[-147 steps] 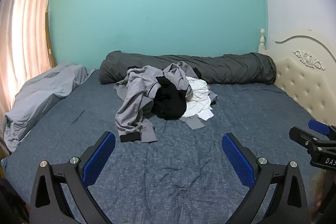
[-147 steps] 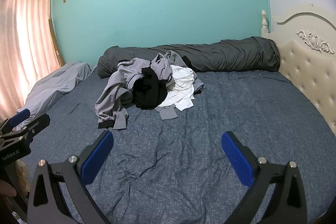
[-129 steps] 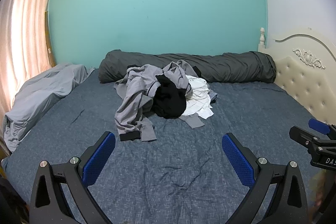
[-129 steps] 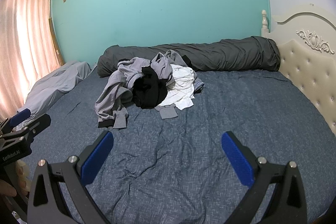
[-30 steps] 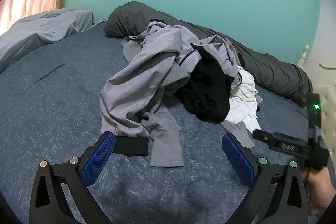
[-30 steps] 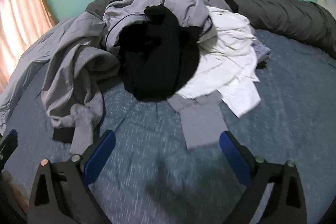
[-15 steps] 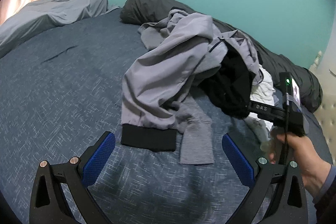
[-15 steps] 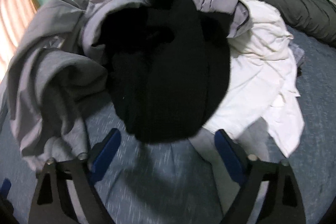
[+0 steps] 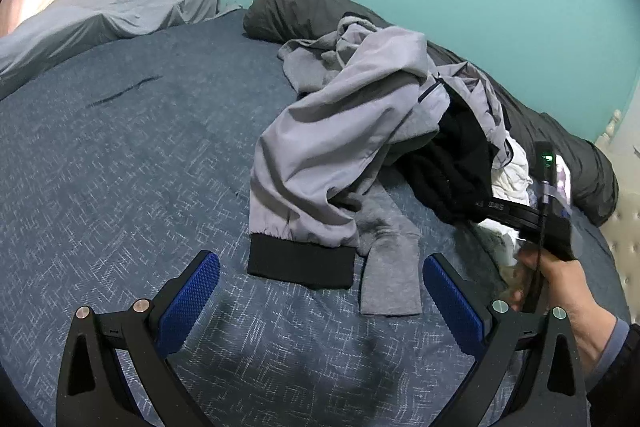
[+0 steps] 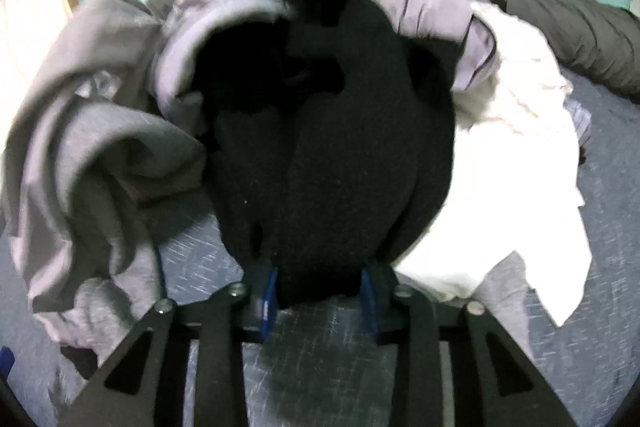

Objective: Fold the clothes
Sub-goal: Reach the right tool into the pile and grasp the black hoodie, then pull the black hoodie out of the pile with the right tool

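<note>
A teal wall is standing behind the bed (image 9: 120, 155), which is wearing a dark blue cover, and a rolled dark grey duvet (image 9: 304, 7) is lying along the far side. The clothes pile (image 9: 360, 131) is sitting in the middle of the bed: a grey jacket (image 9: 340, 135), a black garment (image 10: 332, 131) and a white shirt (image 10: 508, 147). Half a second ago the right hand-held gripper (image 10: 318, 293) was wide apart before the pile; now its blue pads are closing on the lower edge of the black garment. The left hand-held gripper (image 9: 320, 295) is hovering spread over the bed, now nearer to the jacket's black cuff (image 9: 300, 263).
</note>
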Motion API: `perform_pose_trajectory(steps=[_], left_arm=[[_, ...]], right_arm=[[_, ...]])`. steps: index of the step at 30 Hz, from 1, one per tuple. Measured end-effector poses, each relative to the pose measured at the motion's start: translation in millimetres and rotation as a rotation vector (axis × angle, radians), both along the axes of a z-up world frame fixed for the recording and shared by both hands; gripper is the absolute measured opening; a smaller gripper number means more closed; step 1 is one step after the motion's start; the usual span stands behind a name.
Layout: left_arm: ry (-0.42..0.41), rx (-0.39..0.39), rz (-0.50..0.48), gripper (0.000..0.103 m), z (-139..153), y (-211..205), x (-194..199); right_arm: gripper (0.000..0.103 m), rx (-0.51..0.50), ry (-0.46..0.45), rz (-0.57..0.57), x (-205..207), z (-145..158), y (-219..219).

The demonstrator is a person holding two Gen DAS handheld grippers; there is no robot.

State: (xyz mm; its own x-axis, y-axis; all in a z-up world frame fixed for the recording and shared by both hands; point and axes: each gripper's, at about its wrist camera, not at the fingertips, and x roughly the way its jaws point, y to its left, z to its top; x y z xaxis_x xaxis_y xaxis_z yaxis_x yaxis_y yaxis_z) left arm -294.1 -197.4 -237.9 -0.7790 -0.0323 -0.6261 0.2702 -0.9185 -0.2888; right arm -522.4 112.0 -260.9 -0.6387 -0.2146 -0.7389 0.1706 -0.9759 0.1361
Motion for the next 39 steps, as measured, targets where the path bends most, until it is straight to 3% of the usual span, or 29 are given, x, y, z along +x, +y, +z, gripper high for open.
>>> perform_pose_trajectory(steps=[6,13,17,21,26,34,39], left_arm=[[-0.003,-0.012,0.009,0.103,8,1,18],[-0.005,-0.045,0.009,0.103,10,11,66],[-0.028,-0.014,0.009,0.103,0,18,93],[-0.023,-0.049,-0.001,0.103,1,30,113],[-0.012,-0.036,-0.017,0.103,4,40,137],[-0.003,0.008,-0.029,0.103,6,55,176],[0.022,-0.011,-0.051,0.103,10,67,189]], right_arm=[[0.023,-0.017,0.090,0.041,38,40,8],[0.019,-0.059,0.158,0.027,81,89,27],[0.019,-0.095,0.185,-0.006,117,114,54],[0.019,-0.128,0.208,-0.042,156,138,84],[0.018,-0.133,0.224,-0.065,204,161,114],[0.016,-0.119,0.228,-0.053,301,179,155],[0.016,-0.114,0.108,-0.110,322,146,188]])
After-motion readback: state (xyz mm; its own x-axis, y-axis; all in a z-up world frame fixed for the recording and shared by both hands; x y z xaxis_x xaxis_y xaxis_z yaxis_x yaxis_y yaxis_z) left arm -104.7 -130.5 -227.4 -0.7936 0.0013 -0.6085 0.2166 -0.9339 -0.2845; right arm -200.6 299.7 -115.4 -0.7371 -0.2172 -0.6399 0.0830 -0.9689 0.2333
